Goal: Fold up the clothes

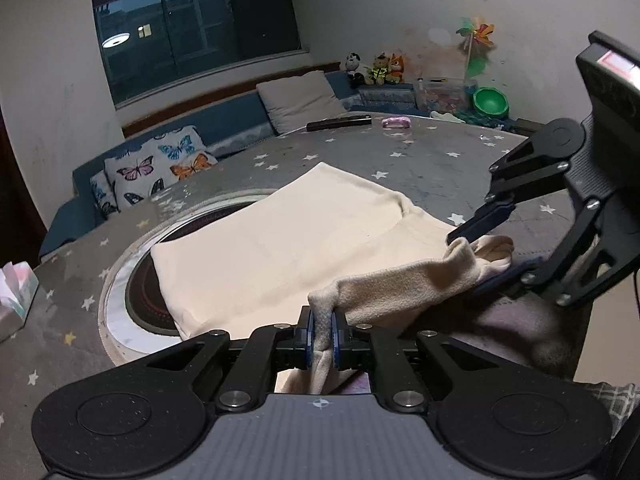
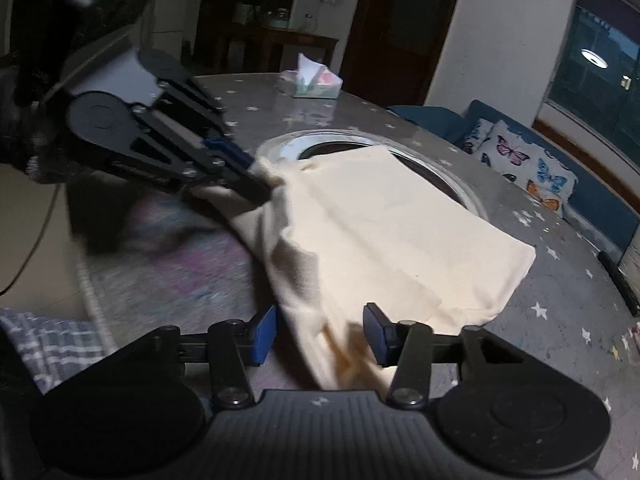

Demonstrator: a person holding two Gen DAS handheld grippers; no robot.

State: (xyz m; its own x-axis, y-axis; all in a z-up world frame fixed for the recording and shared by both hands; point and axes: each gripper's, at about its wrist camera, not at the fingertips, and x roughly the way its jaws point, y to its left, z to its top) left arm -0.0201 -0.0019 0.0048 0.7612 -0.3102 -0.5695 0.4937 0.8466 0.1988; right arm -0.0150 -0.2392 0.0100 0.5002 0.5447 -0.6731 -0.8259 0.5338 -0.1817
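Gripping cream cloth (image 1: 280, 248), left hand-held gripper (image 1: 321, 330) is clenched; right hand-held gripper (image 2: 320, 330) gapes near tissues (image 2: 316, 80).

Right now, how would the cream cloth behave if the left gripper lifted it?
Probably floppy: the cream cloth bunches and sags where the left gripper pinches it. Likely light, since one edge hangs creased over the table rim. It may drag rather than slide cleanly; its surface looks fuzzy.

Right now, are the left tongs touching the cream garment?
Touching. In the left wrist view, the left tongs are shut on a bunched edge of the cream garment, with cloth pinched between both blue pads. The right wrist view agrees.
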